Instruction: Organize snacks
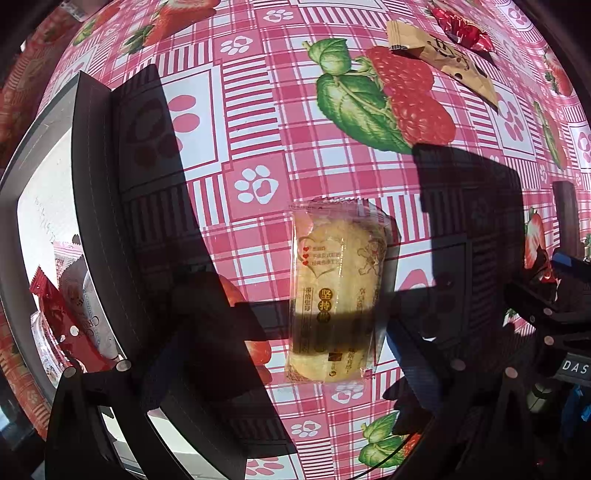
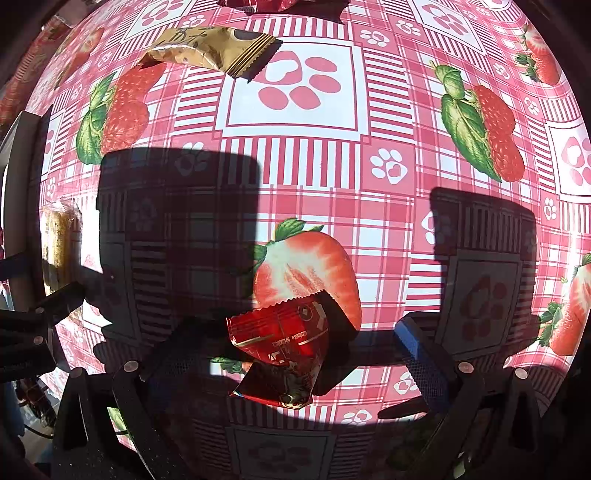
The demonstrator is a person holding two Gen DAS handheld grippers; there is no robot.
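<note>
A clear-wrapped yellow cake snack [image 1: 334, 291] lies flat on the strawberry tablecloth between the wide-open fingers of my left gripper [image 1: 314, 354]. My right gripper [image 2: 291, 354] is open, with a small red snack packet [image 2: 284, 350] lying on the cloth between its fingers. At the left stands a box with dark walls [image 1: 96, 192] holding several snack packets, among them a red one [image 1: 66, 332]. A tan packet [image 1: 443, 55] [image 2: 210, 48] and another red packet [image 1: 461, 29] [image 2: 258, 3] lie farther away. The cake also shows in the right wrist view [image 2: 59, 243].
The other gripper shows at the right edge of the left wrist view [image 1: 554, 295] and at the left edge of the right wrist view [image 2: 33, 317]. Hard gripper shadows fall across the cloth [image 2: 177, 206].
</note>
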